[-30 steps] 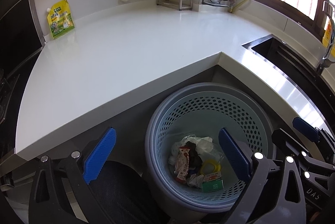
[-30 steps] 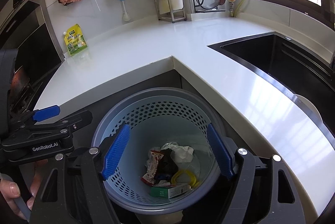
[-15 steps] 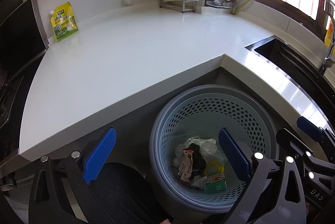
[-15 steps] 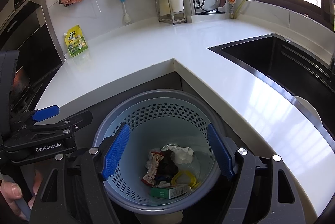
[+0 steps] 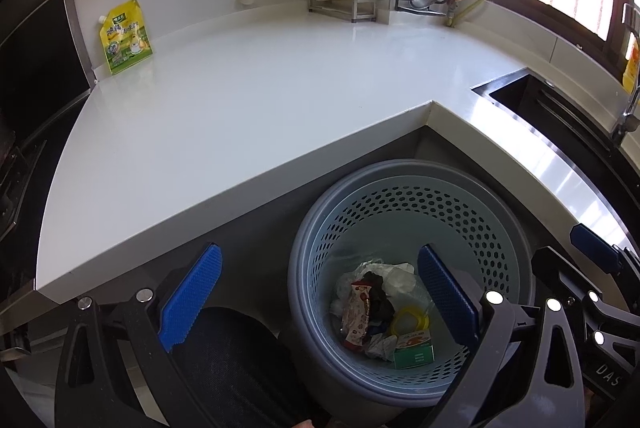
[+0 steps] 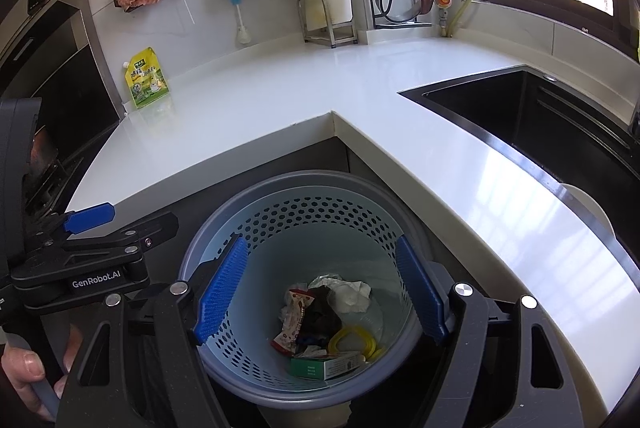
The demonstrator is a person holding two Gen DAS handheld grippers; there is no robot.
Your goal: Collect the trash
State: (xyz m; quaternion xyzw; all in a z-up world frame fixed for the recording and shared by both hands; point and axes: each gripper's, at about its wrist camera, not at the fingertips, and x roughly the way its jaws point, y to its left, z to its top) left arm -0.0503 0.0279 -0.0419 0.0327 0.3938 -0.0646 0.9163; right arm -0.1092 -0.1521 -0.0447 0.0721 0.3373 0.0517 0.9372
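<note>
Left claw [image 5: 320,298] spread wide, nothing between the blue pads [image 5: 192,296], hanging over the bin [image 5: 412,268] tucked under the counter [image 5: 240,100] corner. Trash [image 5: 380,312] piled at the bottom: red wrapper, white tissue, yellow ring, green box. Yellow pouch [image 5: 125,36] standing way back by the wall.

Right claw [image 6: 320,292] also wide open and empty, pads reaching down inside the bin [image 6: 304,220] rim, right above the trash [image 6: 324,324]. Left claw [image 6: 90,228] off to the side, thumb [image 6: 24,368] just below it. Black sink [image 6: 532,116] further right.

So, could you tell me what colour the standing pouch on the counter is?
Yellow and green pouch, clearest in the right wrist view.
</note>
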